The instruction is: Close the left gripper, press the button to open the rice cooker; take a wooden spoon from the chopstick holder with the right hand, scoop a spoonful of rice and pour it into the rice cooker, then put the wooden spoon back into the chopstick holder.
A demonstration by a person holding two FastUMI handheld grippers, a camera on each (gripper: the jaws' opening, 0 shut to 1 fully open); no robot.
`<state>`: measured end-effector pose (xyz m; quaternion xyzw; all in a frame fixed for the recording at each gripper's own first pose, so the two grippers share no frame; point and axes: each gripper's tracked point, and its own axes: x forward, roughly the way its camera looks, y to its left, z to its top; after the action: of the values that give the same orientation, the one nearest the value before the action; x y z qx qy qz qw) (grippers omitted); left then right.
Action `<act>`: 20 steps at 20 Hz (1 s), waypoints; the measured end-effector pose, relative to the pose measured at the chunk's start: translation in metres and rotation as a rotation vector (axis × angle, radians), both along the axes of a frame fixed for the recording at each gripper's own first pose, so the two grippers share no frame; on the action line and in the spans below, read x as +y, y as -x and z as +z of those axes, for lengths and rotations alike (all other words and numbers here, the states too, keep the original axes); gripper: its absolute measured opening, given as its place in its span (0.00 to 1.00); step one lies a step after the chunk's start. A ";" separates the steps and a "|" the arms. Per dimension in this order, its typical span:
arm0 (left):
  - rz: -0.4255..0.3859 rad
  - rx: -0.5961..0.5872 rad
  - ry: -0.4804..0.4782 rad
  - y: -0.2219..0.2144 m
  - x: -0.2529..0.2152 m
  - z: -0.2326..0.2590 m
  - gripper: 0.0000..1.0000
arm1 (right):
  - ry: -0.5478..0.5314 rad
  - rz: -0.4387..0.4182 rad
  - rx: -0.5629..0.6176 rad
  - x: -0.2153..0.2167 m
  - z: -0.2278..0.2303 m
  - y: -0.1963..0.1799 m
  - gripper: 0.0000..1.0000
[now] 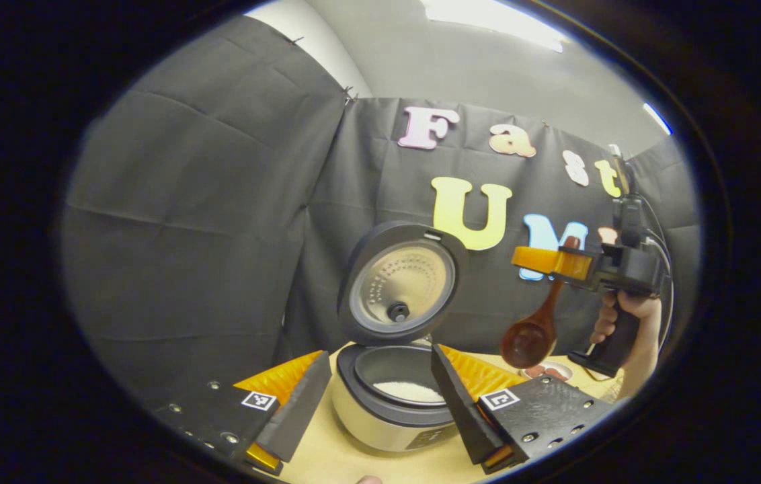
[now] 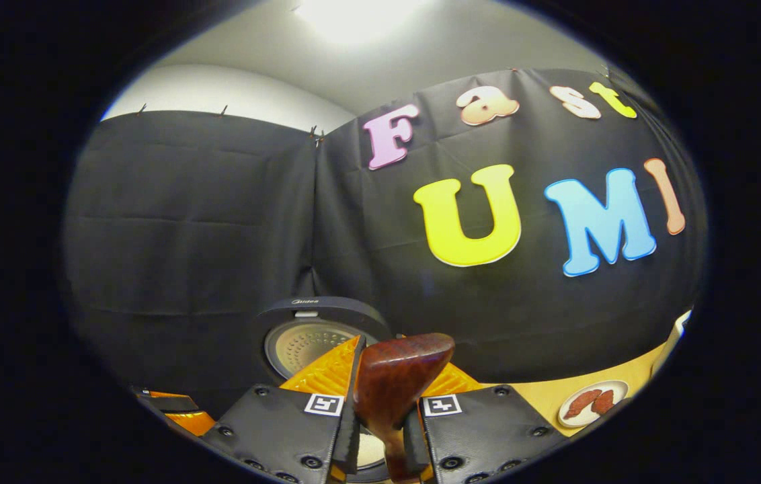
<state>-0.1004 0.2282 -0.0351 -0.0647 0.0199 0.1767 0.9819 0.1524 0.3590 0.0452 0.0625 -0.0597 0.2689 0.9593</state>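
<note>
Left gripper view: right tongs (image 1: 545,259) clamp wooden spoon (image 1: 534,329) near-vertical, bowl down; left tongs (image 1: 380,396) spread, empty.

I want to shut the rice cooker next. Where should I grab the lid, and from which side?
Take the lid by its top rim, coming from the front. It stands nearly upright, hinged behind the pot, so that free edge swings down easiest. The left gripper is open in front of it; the right gripper holds the spoon.

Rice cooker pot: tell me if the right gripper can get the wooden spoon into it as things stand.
Probably yes. The lid stands open, leaving the pot uncovered from above. The right gripper holds the wooden spoon in the air, right of the pot, with nothing between them. The left gripper frames the cooker but hangs nearer the camera.
</note>
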 end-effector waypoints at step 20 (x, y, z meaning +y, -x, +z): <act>-0.457 -0.089 0.048 -0.082 -0.240 0.036 0.93 | -0.129 -0.513 0.123 -0.348 -0.033 0.068 0.25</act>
<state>-0.0189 -0.0120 0.0005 -0.0894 -0.0054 -0.0536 0.9945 0.0843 0.0114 0.0124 0.1227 -0.0325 0.0084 0.9919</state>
